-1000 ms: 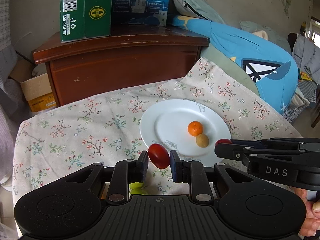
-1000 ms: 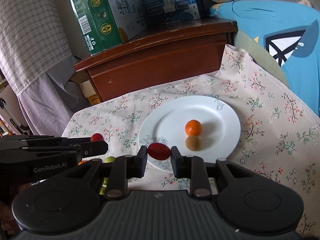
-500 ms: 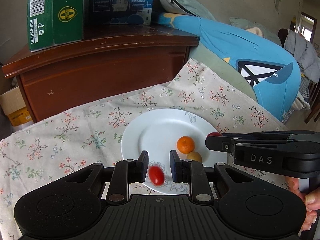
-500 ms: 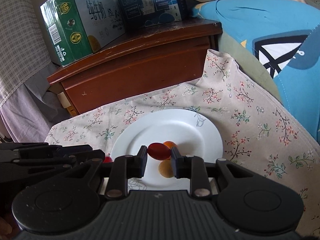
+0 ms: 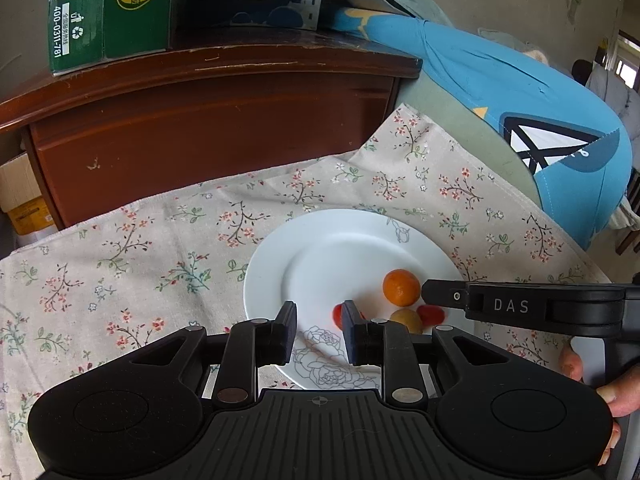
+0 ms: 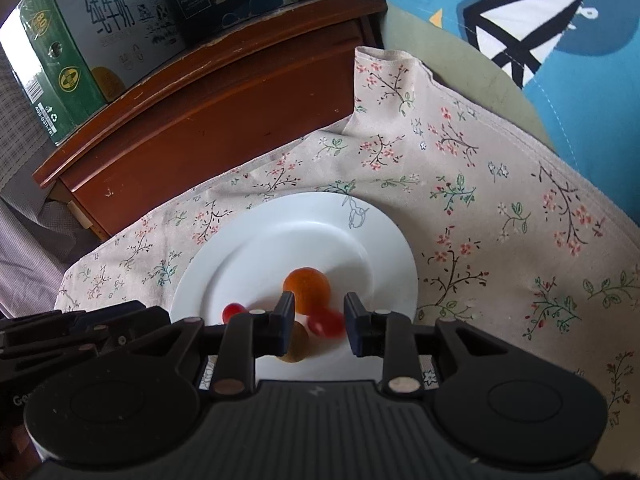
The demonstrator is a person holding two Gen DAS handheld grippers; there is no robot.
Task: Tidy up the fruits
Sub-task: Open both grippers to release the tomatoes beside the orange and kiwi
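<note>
Right wrist view: my right tongs (image 6: 316,318) have just been opening, its small red cherry tomato (image 6: 326,323) blurred, loose over the white round plate (image 6: 384,240). Left tongs (image 5: 319,330) gape empty, their tomato (image 5: 337,315) on the plate's near part; either could roll off onto the counter's floral cloth (image 5: 120,264).

Both red tomatoes (image 6: 326,322) have left the opening jaws and now lie on the plate (image 6: 248,240).

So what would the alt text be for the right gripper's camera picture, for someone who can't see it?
The right gripper hangs open over a white plate, a blurred red cherry tomato loose between its fingers. The plate also holds an orange fruit, a brownish one and another tomato.
</note>
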